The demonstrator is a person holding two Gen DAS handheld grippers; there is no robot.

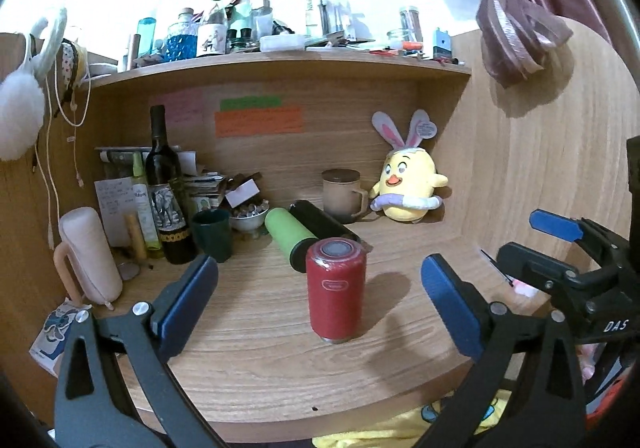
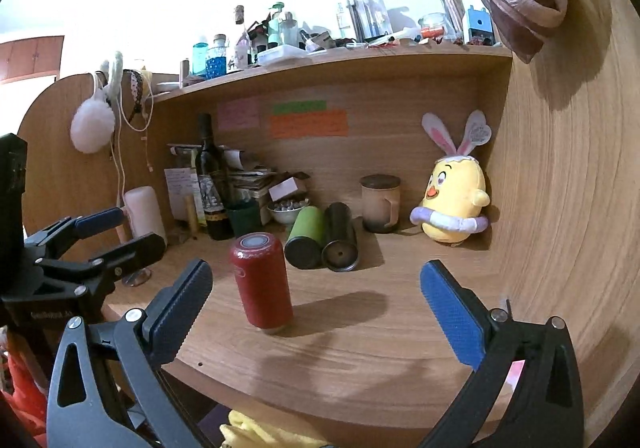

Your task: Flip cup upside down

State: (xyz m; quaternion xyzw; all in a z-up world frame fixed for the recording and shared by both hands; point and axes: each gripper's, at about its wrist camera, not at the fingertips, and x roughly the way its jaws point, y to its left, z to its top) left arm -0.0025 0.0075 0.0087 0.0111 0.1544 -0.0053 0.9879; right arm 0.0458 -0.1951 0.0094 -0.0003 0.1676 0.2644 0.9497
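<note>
**Red cup waits between two open grippers**

From the left wrist: The left gripper [image 1: 320, 288] is wide open and holds nothing. The red cup [image 1: 336, 290] stands on the wooden desk [image 1: 260, 368], right in the gap between the two blue fingers [image 1: 188, 300], and touches neither one. Its round top shows a grey circle and a thin metal ring sits at its bottom. I cannot tell which end is the mouth. Just behind it lie a green tube [image 1: 290, 238] and a black tube [image 1: 324, 221]. The right gripper [image 1: 548, 244] peeks in from the right side, also open.

From the right wrist: The right gripper [image 2: 316, 300] is wide open and empty too. The red cup [image 2: 262, 282] stands closer to its left finger than to its right one, but apart from both. A yellow chick toy [image 2: 454, 199] sits far back in the corner.

No one has grabbed the cup yet, so I think the flip has not started. The next move calls for one gripper to slide in around the cup's middle, squeeze, lift it and turn it over.
</note>
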